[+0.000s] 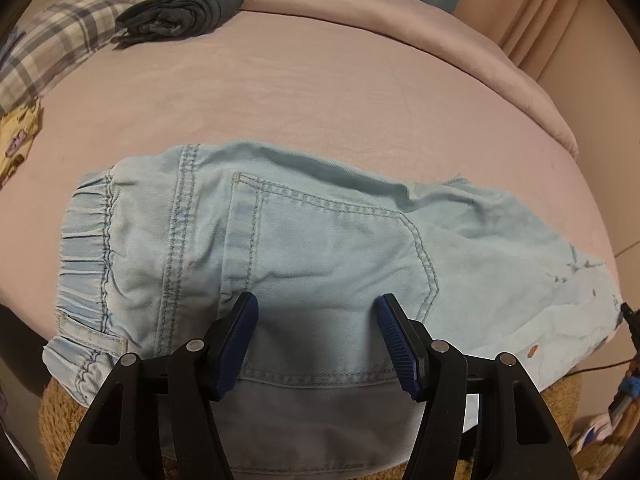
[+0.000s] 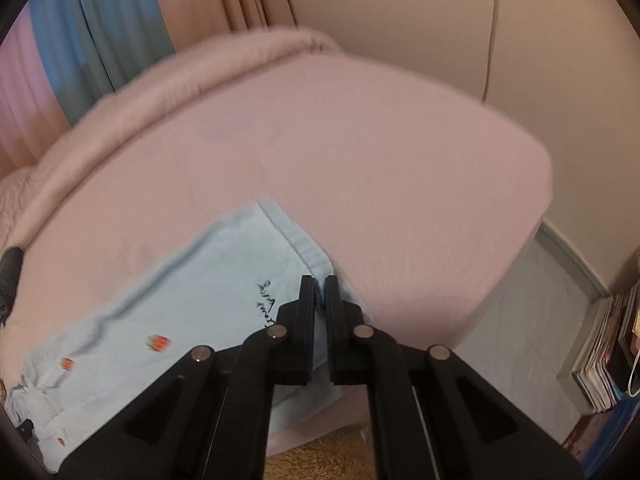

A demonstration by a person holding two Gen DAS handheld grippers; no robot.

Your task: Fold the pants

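Observation:
Light blue denim pants [image 1: 320, 240] lie flat across the pink bed [image 1: 320, 92], with the elastic waistband at the left and the leg running off to the right. My left gripper [image 1: 316, 304] hovers open over the back pocket, its blue pads [image 1: 240, 340] apart and pinching nothing. In the right wrist view the leg end of the pants [image 2: 192, 280] shows small red prints and dark script. My right gripper [image 2: 320, 280] is shut on the hem corner at the bed's near edge, a strip of blue cloth caught between its black fingers.
A dark folded garment [image 1: 184, 12] and a plaid pillow [image 1: 52, 48] sit at the far left of the bed, with a rolled pink duvet [image 1: 400, 20] behind. A tan rug [image 2: 320, 456] lies below the bed edge. Stacked books [image 2: 604, 352] stand at the right by the wall.

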